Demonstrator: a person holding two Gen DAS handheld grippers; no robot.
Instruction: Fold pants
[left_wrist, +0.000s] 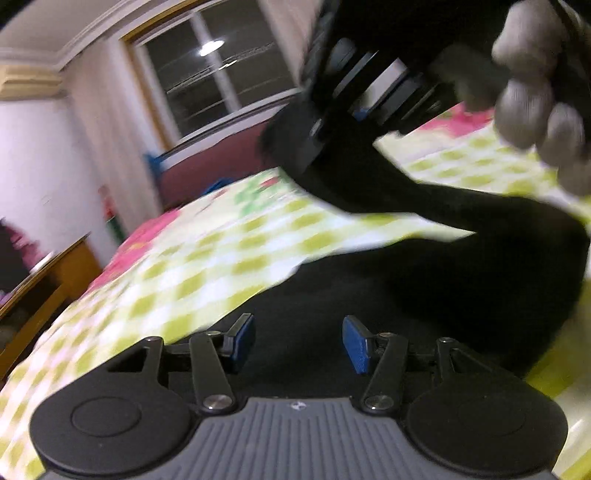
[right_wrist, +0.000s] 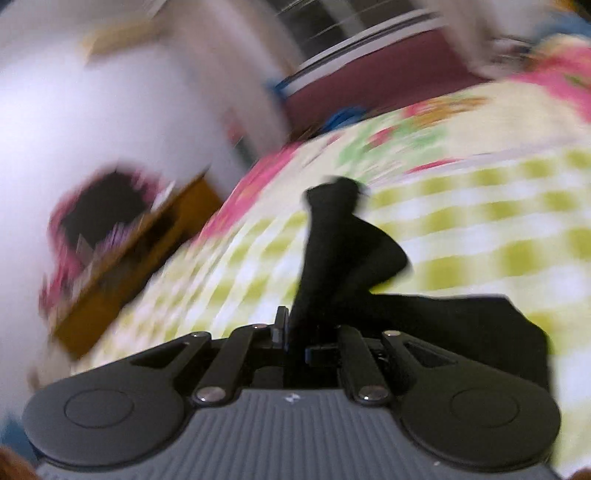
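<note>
Black pants (left_wrist: 424, 280) lie on a bed with a green-and-white checked cover (left_wrist: 207, 258). My left gripper (left_wrist: 298, 341) is open just above the black cloth, with nothing between its blue pads. In the left wrist view the right gripper's body (left_wrist: 354, 96) hovers at the upper right, held by a gloved hand (left_wrist: 535, 92), with cloth hanging from it. In the right wrist view my right gripper (right_wrist: 297, 339) is shut on the black pants (right_wrist: 343, 251), which stretch up and away over the checked cover (right_wrist: 480, 221). Both views are motion-blurred.
A wooden bedside table (left_wrist: 40, 291) stands left of the bed, also in the right wrist view (right_wrist: 140, 254). A dark red headboard (left_wrist: 221, 162) and a window (left_wrist: 221, 70) are behind. Pink floral bedding (right_wrist: 554, 77) lies at the far side.
</note>
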